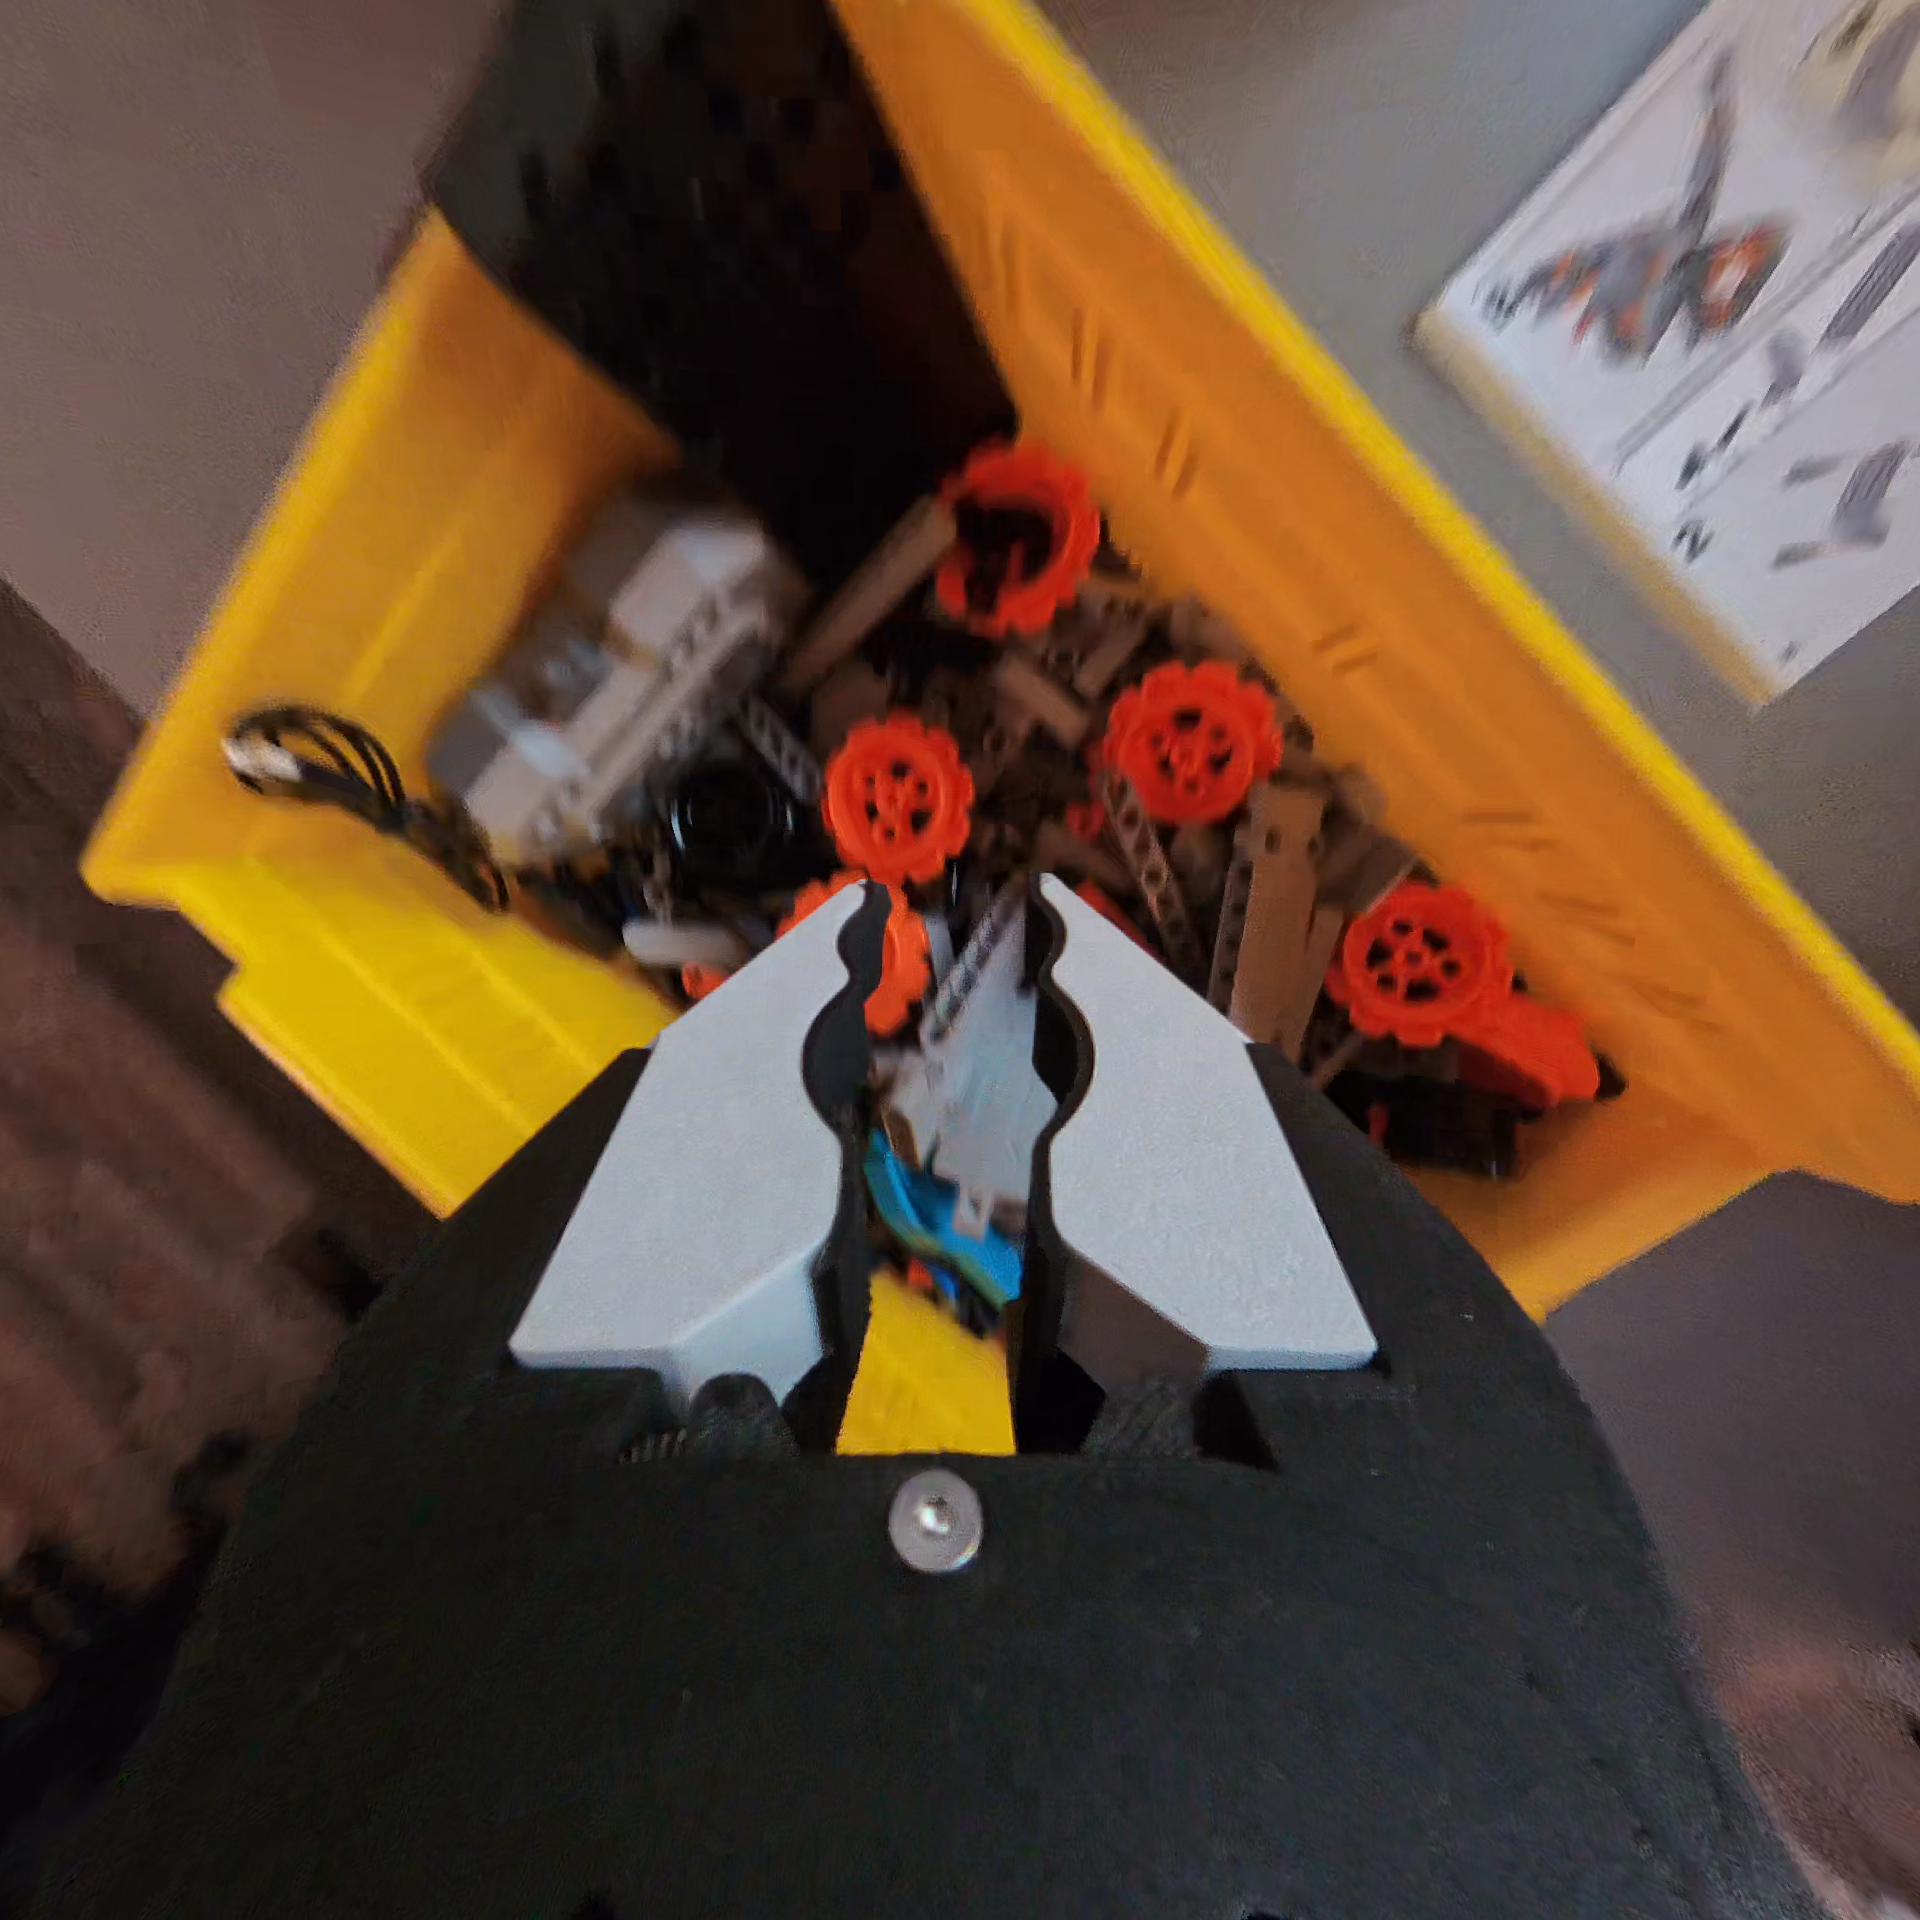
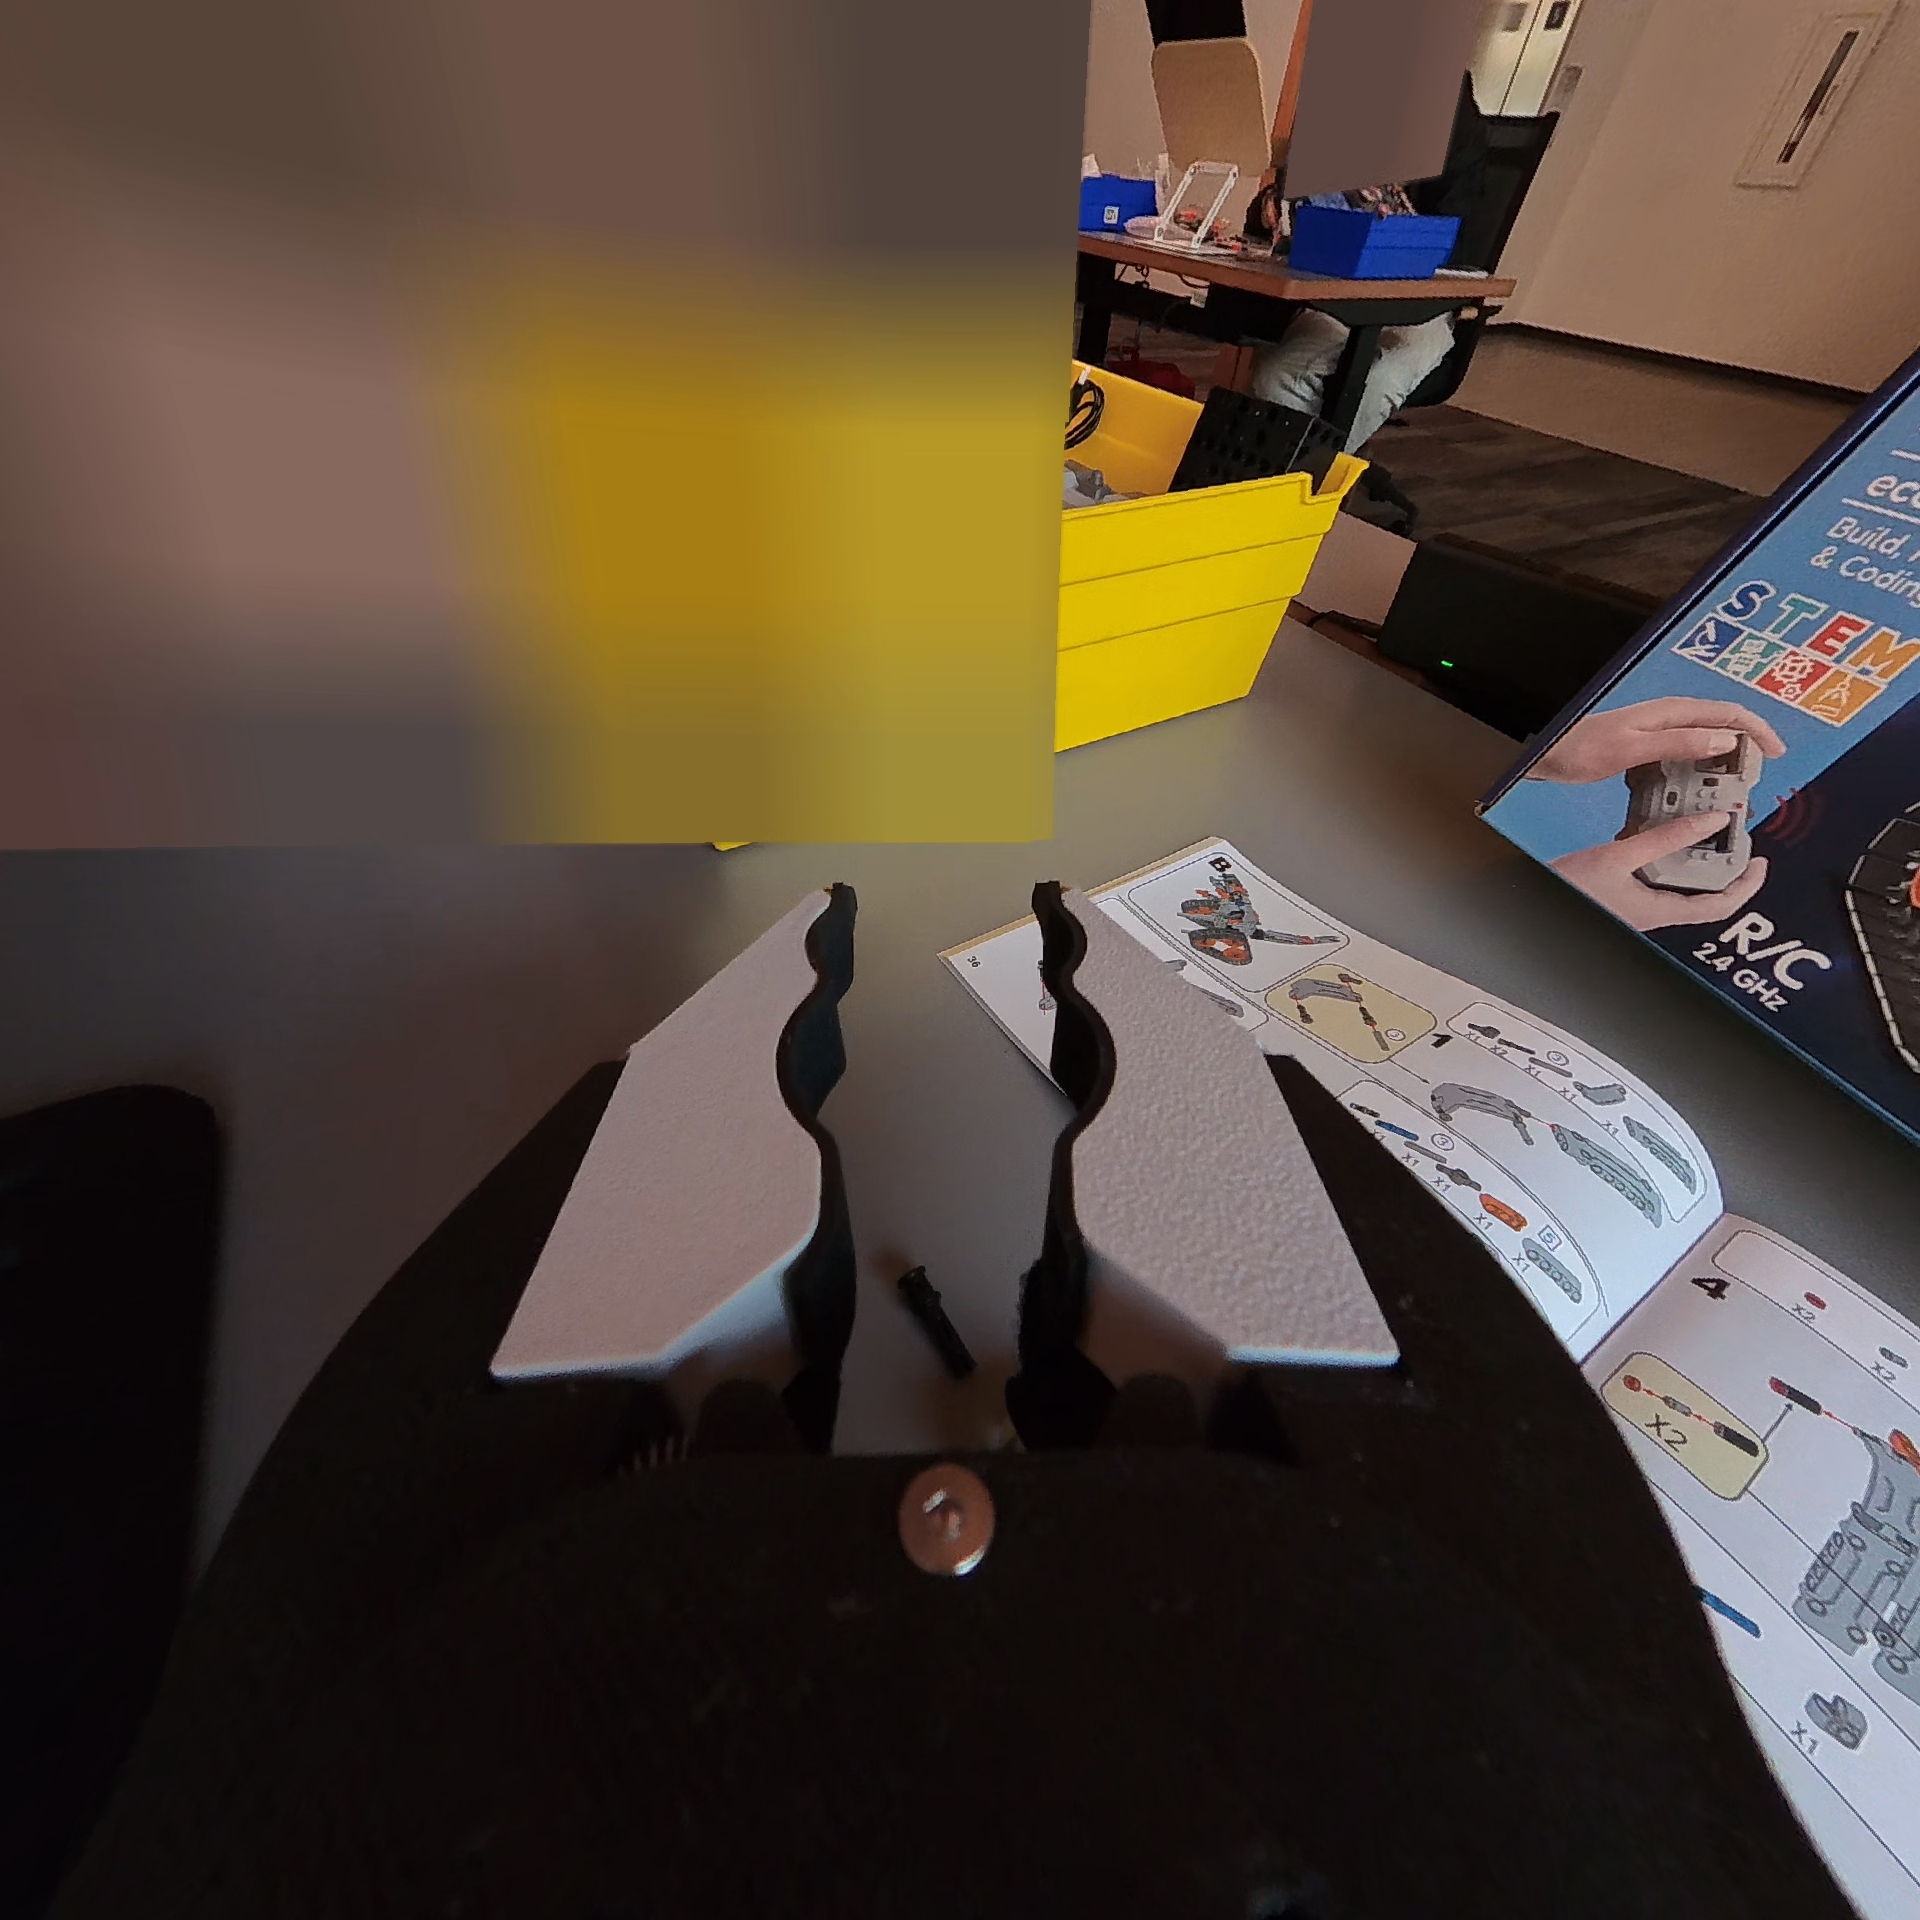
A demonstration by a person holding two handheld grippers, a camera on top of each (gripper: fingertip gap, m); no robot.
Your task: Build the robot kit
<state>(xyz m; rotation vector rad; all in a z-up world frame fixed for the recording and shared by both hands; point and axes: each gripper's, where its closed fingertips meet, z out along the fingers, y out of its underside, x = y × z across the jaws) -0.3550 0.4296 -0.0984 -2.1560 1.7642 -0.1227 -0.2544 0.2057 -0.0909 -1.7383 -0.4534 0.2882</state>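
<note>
My left gripper [image 1: 953,894] is open and hangs over a yellow bin [image 1: 1247,436] of building parts. Its fingertips are just above several orange toothed wheels [image 1: 899,800], grey beams [image 1: 1278,914] and small blue pieces [image 1: 935,1226]; a grey piece [image 1: 966,1060] lies below the gap. This view is blurred by motion. My right gripper [image 2: 943,899] is open and empty, low over a grey table [image 2: 935,1091]. A small black pin [image 2: 935,1320] lies on the table between its fingers, near their base.
The bin also holds a grey motor unit [image 1: 623,675], a black cable [image 1: 343,790] and a black perforated plate [image 1: 717,239]. An open instruction booklet [image 2: 1455,1143] lies to the right of my right gripper, with a blue product box [image 2: 1766,779] beyond. The yellow bin [image 2: 1174,603] stands behind.
</note>
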